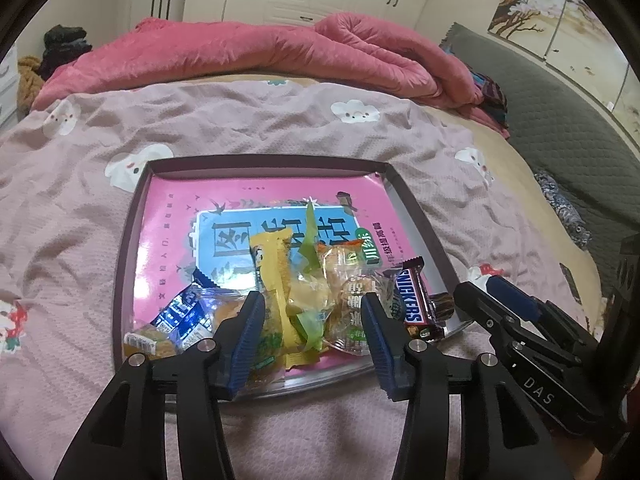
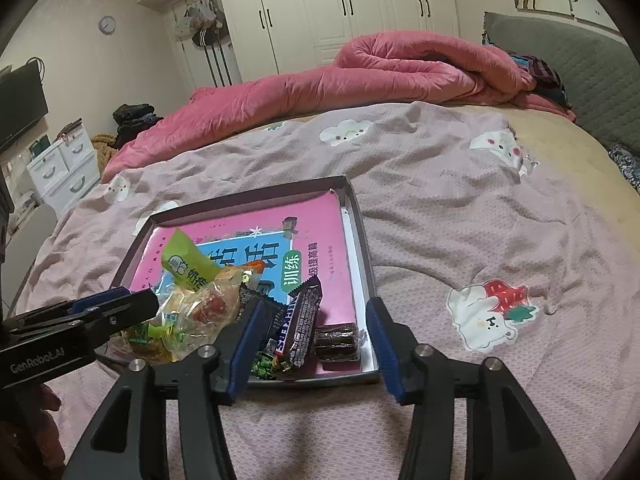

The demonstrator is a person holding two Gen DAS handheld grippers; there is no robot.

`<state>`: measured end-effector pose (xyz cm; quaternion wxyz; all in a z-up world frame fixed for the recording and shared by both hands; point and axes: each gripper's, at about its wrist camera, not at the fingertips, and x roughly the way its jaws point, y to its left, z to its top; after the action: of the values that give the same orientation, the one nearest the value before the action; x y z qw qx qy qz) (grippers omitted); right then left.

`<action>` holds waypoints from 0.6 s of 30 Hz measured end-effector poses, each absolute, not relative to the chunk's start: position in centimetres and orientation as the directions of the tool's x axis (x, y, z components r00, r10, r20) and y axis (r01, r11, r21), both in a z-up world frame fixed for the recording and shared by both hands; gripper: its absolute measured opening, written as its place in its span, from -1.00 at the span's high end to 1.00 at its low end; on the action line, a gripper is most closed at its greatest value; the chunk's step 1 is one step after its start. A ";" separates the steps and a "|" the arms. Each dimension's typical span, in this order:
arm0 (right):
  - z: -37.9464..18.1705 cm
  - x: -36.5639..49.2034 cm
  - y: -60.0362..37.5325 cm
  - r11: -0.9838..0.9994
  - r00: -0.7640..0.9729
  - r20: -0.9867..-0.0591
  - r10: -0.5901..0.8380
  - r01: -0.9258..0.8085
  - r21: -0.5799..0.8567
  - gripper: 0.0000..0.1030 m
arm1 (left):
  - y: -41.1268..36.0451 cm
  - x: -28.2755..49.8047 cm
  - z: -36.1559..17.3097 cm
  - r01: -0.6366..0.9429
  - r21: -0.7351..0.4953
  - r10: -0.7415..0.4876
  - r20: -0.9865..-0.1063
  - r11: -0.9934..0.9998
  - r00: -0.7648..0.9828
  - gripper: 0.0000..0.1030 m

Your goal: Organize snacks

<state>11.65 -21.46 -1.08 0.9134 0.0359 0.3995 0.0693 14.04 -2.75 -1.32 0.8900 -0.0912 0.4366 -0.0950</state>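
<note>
Low in the frame of each wrist view, the left gripper [image 1: 314, 308] and right gripper [image 2: 316, 314] hang with jaws parted and gripping nothing over the snacks [image 1: 308, 292] piled at the near edge of the shallow box [image 1: 264, 162] on the bedspread [image 1: 80, 208].

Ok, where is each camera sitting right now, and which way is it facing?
Left wrist: on the left tool, angled down at the snack pile in the tray; both open fingers show, the right tool at right.
Right wrist: on the right tool, angled down at the tray's near right corner; the left tool enters at left.
Shared: tray, Snickers bar, pink quilt.
</note>
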 end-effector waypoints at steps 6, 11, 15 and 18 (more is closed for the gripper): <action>-0.5 11.1 -21.5 0.989 0.682 -0.716 0.149 -0.097 0.113 -0.18 | -2.4 13.4 -0.9 0.077 -0.235 -0.233 -0.764 0.969 0.601 -0.19; 0.5 10.3 -21.4 0.988 0.700 -0.697 0.154 -0.110 0.108 -0.39 | -2.1 12.6 -0.6 0.073 -0.225 -0.223 -0.769 0.972 0.599 -0.37; 1.1 9.3 -21.0 0.988 0.710 -0.688 0.153 -0.130 0.086 -0.51 | -1.8 11.6 -0.5 0.057 -0.198 -0.192 -0.781 0.979 0.594 -0.40; 1.4 8.2 -20.5 0.986 0.711 -0.686 0.154 -0.150 0.066 -0.55 | -1.6 10.8 -0.6 0.051 -0.186 -0.180 -0.789 0.981 0.588 -0.41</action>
<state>8.21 -20.49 1.42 0.9249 0.0025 0.3711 0.0824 10.82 -1.62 -0.56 0.8881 -0.0721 0.4493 -0.0651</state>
